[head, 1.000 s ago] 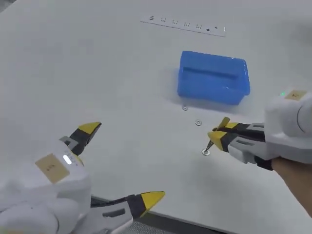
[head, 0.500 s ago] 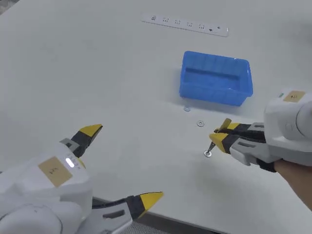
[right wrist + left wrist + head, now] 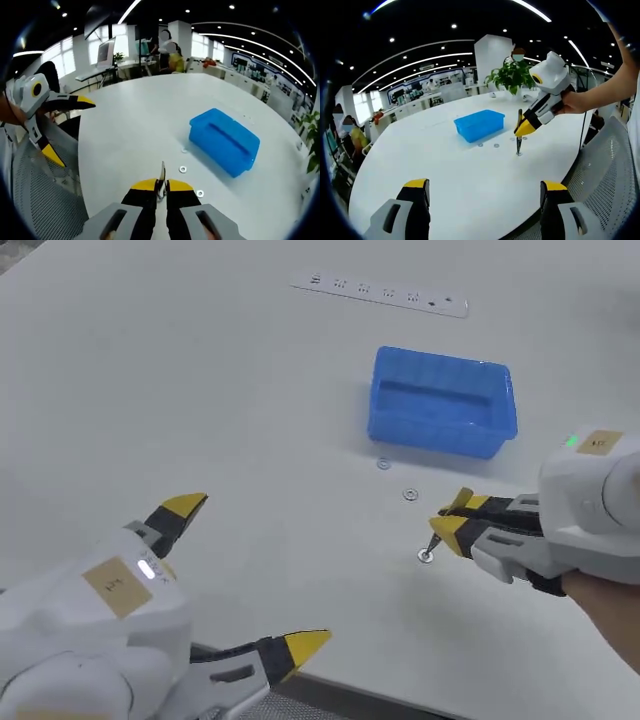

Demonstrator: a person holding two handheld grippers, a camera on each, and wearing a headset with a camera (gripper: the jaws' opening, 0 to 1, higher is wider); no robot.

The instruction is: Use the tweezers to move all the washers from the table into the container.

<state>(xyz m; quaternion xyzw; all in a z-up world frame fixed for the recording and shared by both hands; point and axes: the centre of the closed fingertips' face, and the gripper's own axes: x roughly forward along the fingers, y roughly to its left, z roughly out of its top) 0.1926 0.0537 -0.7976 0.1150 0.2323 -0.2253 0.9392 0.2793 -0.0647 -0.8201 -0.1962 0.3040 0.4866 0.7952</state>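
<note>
A blue container (image 3: 440, 402) stands on the white table (image 3: 250, 390). Three washers lie in front of it: one close to its wall (image 3: 384, 464), one in the middle (image 3: 410, 495), and the nearest (image 3: 426, 556). My right gripper (image 3: 452, 518) is shut on thin tweezers (image 3: 432, 540), which point down with their tip at the nearest washer. Whether the tip grips that washer is too small to tell. In the right gripper view the tweezers (image 3: 161, 177) stick out between the shut jaws toward the container (image 3: 225, 140). My left gripper (image 3: 245, 575) stands open and empty at the table's near edge.
A white power strip (image 3: 380, 292) lies beyond the container at the far side of the table. The table's near edge (image 3: 340, 695) runs just under my left gripper. In the left gripper view, a potted plant (image 3: 512, 77) and people stand in the background.
The head camera has shifted slightly. The right gripper holds the tweezers' tip at the nearest washer as before; nothing else has visibly moved.
</note>
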